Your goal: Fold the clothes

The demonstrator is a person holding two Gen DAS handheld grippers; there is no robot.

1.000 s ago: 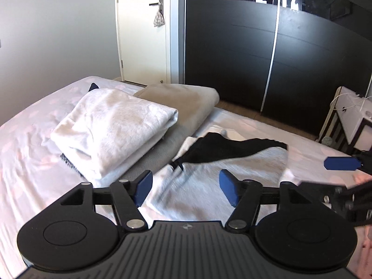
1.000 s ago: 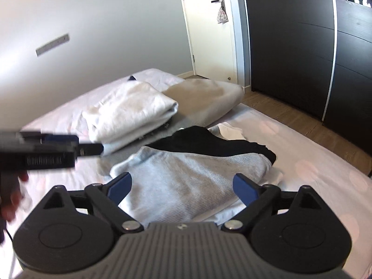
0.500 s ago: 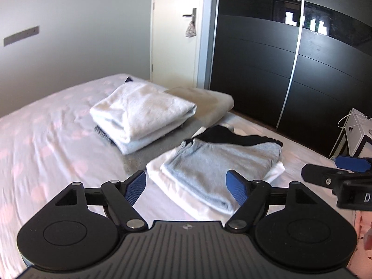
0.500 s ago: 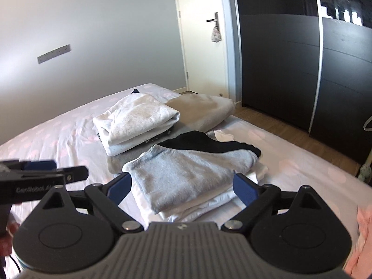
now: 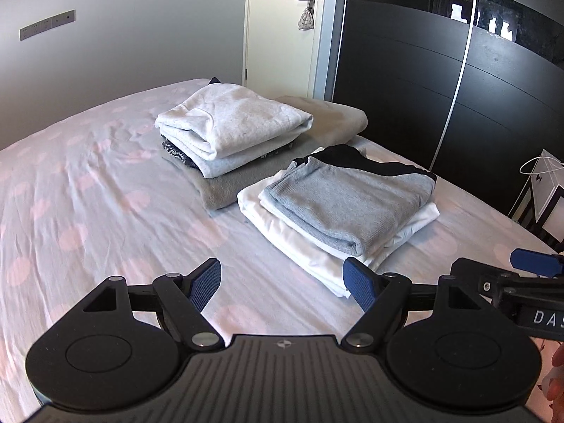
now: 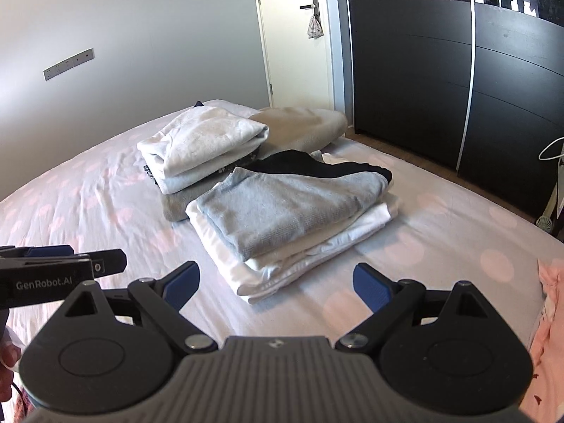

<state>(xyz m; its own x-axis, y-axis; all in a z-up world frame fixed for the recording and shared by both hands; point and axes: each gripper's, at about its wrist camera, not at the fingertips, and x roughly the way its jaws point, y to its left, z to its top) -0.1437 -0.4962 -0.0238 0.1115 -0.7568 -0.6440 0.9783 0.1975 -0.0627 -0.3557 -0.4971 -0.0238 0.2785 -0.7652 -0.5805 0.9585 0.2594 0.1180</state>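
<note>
A folded grey garment (image 5: 349, 197) (image 6: 282, 208) with a black band at its far end tops a stack of folded white clothes (image 5: 306, 243) (image 6: 299, 261) on the bed. Behind it, a folded white sweatshirt (image 5: 232, 123) (image 6: 204, 144) lies on a beige blanket (image 5: 331, 120). My left gripper (image 5: 282, 282) is open and empty, hovering just short of the grey stack's near corner. My right gripper (image 6: 276, 282) is open and empty too, in front of the same stack. Each gripper shows at the edge of the other's view: the left gripper (image 6: 88, 257), the right gripper (image 5: 521, 264).
The bed sheet (image 5: 88, 211) is pale with pink dots. A pink garment (image 6: 550, 299) lies at the bed's right edge. A black wardrobe (image 5: 405, 88) and a white door (image 5: 282, 35) stand beyond the bed. A small side table (image 5: 546, 194) is at the right.
Both grippers have drawn back from the grey stack, which now sits farther off and whole in view. The left jaws have widened a little. The clothes have not moved.
</note>
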